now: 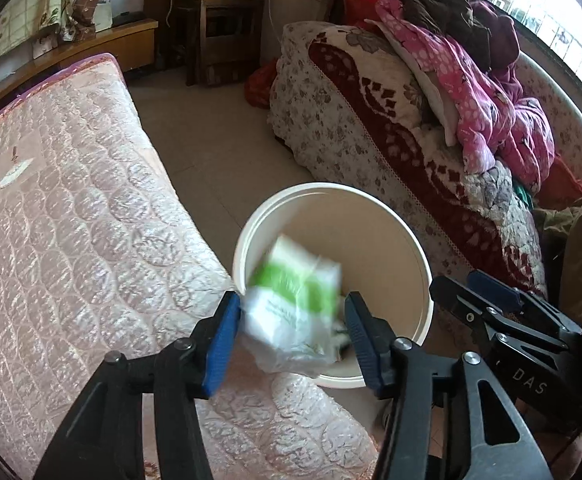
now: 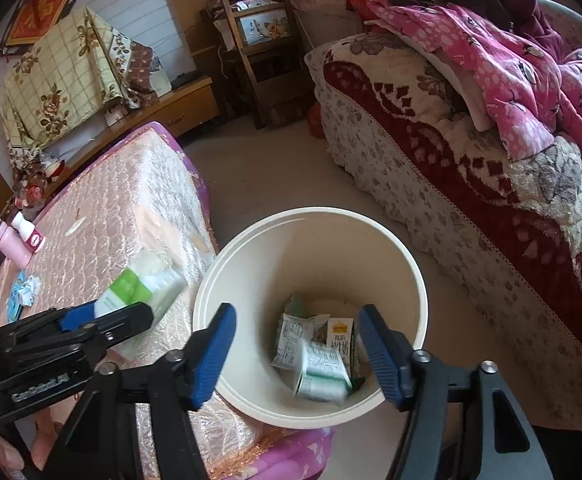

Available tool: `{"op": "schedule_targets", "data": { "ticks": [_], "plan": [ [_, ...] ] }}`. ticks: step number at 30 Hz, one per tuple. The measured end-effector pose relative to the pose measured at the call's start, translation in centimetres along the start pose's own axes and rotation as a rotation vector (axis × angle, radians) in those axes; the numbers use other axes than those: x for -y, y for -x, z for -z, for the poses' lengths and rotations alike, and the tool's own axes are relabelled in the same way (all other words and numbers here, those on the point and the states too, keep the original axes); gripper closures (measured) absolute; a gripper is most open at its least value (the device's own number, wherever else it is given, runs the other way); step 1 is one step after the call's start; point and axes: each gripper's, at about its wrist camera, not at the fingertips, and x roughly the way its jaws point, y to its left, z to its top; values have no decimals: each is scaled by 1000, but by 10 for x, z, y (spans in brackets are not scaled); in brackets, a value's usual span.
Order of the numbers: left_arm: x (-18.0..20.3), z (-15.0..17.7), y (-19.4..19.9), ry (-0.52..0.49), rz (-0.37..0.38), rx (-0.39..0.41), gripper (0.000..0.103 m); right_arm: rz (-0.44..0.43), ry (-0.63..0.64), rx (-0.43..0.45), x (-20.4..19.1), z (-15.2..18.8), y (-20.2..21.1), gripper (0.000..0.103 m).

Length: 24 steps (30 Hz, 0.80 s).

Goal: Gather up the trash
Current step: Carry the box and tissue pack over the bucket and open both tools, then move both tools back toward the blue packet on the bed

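Left gripper (image 1: 291, 334) is sitting at the near rim of the bin (image 1: 423, 264), jaws spread wide, with a green-and-white tissue pack (image 1: 295, 300) lying between the blue pads; the pack is blurred and neither pad is visibly pressing on it, so it is probably dropping free, though I cannot tell for certain from the left wrist view. From the right wrist view the same pack (image 2: 143, 292) is showing just past the left gripper (image 2: 103, 316), over the mattress edge beside the bin (image 2: 411, 272). Right gripper (image 2: 297, 354) is hovering over the bin mouth, jaws wide apart and holding nothing; a small carton (image 2: 323, 372) below it is smeared by motion and appears to be falling onto the cartons (image 2: 319, 334) already lying at the bottom. Step in hand, as I judge it: depositing trash, both tools releasing. Farther out on the mattress (image 2: 131, 208), a crumpled paper (image 2: 29, 288) and two bottles (image 2: 15, 240) are lying well apart from the bin. Beyond those, a sofa (image 2: 471, 168) piled with clothes. Next move likely calls for confirming the pack is clearing the rim rather than landing on the mattress, then carrying an opened tool back toward the crumpled paper.
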Motion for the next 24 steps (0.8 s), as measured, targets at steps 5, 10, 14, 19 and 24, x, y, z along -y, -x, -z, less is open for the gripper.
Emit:
{"op": "schedule_targets", "data": {
  "ticks": [5, 10, 14, 19, 24],
  "plan": [
    [-7, 2, 10, -1, -23, 5, 48, -13, -9, -14, -2, 3, -2, 35],
    [-16, 8, 20, 3, -65, 34, 48, -22, 1, -20, -9, 4, -1, 35],
    [-27, 13, 29, 7, -104, 63, 48, -29, 21, -21, -20, 4, 1, 35],
    [-44, 21, 41, 22, -147, 89, 48, -46, 56, -22, -40, 5, 2, 35],
    [-68, 29, 56, 42, -193, 105, 48, -74, 98, -27, -66, 7, 2, 35]
  ]
}}
